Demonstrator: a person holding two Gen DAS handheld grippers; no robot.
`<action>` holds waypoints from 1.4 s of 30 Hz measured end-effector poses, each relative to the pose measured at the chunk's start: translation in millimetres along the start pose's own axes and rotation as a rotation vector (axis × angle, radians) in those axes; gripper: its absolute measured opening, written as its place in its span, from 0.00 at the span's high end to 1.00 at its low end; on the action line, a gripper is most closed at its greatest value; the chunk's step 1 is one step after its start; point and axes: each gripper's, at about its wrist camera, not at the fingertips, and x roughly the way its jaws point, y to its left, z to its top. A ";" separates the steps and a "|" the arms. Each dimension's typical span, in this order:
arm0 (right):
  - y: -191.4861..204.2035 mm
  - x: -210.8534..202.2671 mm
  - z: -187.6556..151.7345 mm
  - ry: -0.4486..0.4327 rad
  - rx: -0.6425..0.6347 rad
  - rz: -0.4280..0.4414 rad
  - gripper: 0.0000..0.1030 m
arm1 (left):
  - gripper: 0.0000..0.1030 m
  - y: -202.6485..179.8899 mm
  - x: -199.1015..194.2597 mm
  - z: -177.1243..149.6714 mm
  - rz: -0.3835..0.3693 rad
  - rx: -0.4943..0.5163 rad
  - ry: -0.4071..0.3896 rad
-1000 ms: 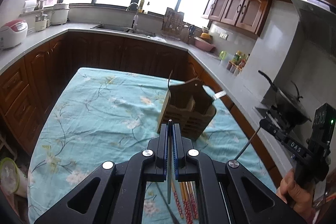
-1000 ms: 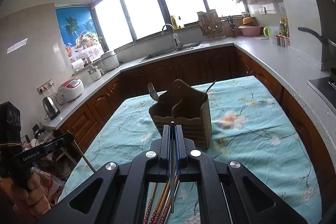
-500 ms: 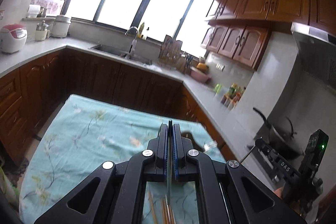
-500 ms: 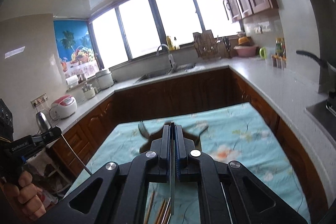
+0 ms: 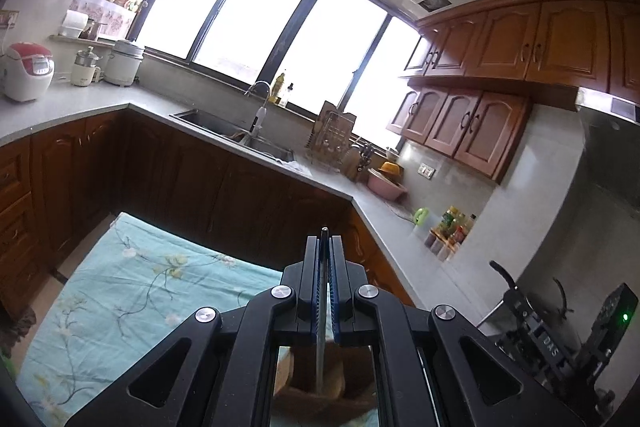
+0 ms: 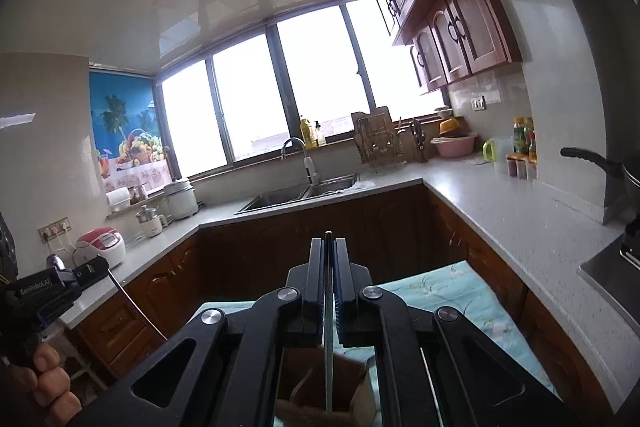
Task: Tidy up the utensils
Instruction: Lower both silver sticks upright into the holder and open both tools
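"GenRoboLAI" stands in white on the left gripper (image 6: 44, 287); "DAS" on the right gripper (image 5: 554, 345).

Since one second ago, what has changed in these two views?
Both grippers came forward over the wooden caddy: it stood ahead on the tablecloth, and now shows only beneath the fingers. Both views tilted up. Unchanged: the left gripper and right gripper stay shut, each on a thin utensil.

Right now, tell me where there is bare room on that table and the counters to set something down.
The floral tablecloth lies bare from its far edge by the dark cabinets toward the left gripper. The counter between the spice jars and the pan is also bare. It is crowded around the dish rack and pink basin, and at the wooden utensil caddy below the gripper.
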 end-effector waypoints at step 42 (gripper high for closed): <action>-44.4 68.1 -87.8 0.162 0.093 -0.030 0.91 | 0.90 21.3 130.9 -59.1 0.059 0.072 0.220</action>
